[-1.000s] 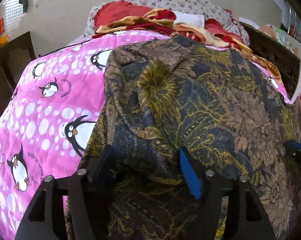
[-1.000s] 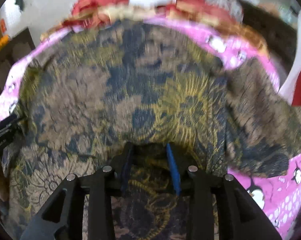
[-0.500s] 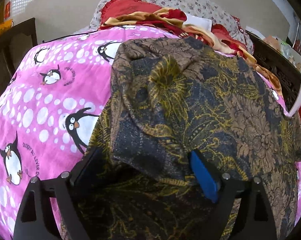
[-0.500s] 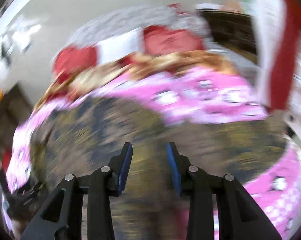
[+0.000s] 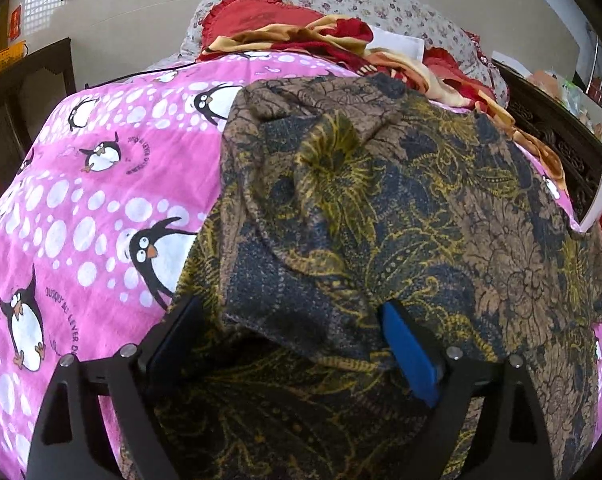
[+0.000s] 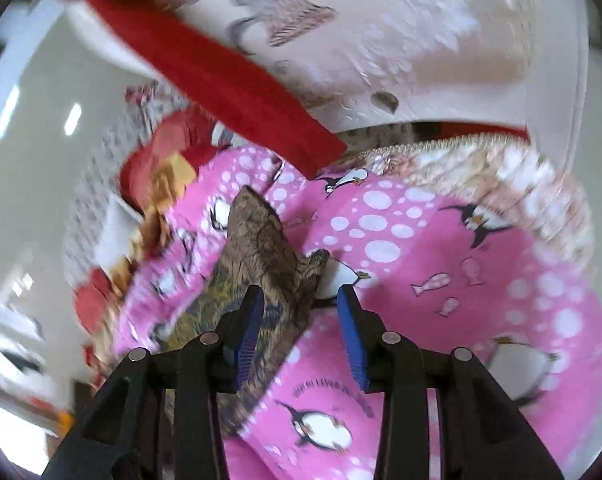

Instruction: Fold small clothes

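bed point(image 5: 101, 184) with pink penguin-print cover fills both views, red and floral pillows point(image 5: 261, 12) plus a crumpled red-and-tan cloth point(image 5: 301, 36) piled at its far end. brown-and-navy batik shirt point(image 5: 381, 208) lies spread on the cover, taking up most of the left wrist view, a folded flap of it draped toward the camera. left hand-held gripper point(image 5: 291, 336) has jaws spread wide, the flap's edge lying between the blue pads point(image 5: 409, 356), no pinch visible (left pad mostly in shadow under fabric). right view is motion-blurred and tilted: right hand-held gripper point(image 6: 301, 320) also spread wide, holding nothing, hanging over a pointed brown sleeve point(image 6: 265, 256) of the shirt that sticks out on the pink cover; sleeve edge sits just beside the left pad, right pad over bare cover. red strip of cloth point(image 6: 229, 76) crosses the top of that view.
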Motion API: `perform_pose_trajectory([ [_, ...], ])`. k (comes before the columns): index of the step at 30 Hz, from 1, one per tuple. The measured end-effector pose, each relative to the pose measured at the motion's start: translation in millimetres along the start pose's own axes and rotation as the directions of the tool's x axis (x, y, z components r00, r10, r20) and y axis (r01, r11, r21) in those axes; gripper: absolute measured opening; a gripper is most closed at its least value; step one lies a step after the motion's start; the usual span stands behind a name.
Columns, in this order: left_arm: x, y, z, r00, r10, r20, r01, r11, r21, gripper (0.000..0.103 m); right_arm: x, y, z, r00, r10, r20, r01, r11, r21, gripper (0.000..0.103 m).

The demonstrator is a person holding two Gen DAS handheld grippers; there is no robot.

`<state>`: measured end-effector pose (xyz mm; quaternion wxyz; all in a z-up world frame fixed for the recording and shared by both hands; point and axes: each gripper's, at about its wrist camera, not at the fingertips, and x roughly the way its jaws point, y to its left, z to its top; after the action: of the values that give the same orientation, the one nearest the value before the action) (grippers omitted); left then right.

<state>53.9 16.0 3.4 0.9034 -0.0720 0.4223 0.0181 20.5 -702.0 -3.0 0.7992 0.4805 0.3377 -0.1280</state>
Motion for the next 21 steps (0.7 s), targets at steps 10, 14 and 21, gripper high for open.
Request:
perform_pose_trajectory([
  [10, 1, -1, 2, 1.000, 0.006, -0.002, -0.006, 1.000, 0.001, 0.094, 36, 17, -4, 0.998, 0.062, -0.022, -0.062, 0.998, -0.012, 0.017],
  [14, 1, 0, 2, 1.000, 0.005, -0.002, -0.005, 1.000, 0.001, 0.093, -7, 61, 0, 0.992, 0.035, 0.125, -0.015, 0.988, -0.152, 0.015],
  [21, 0, 0, 2, 1.000, 0.006, -0.004, -0.006, 1.000, 0.001, 0.094, -134, 199, 7, 0.929, 0.181, 0.324, -0.019, 0.894, -0.447, 0.015],
])
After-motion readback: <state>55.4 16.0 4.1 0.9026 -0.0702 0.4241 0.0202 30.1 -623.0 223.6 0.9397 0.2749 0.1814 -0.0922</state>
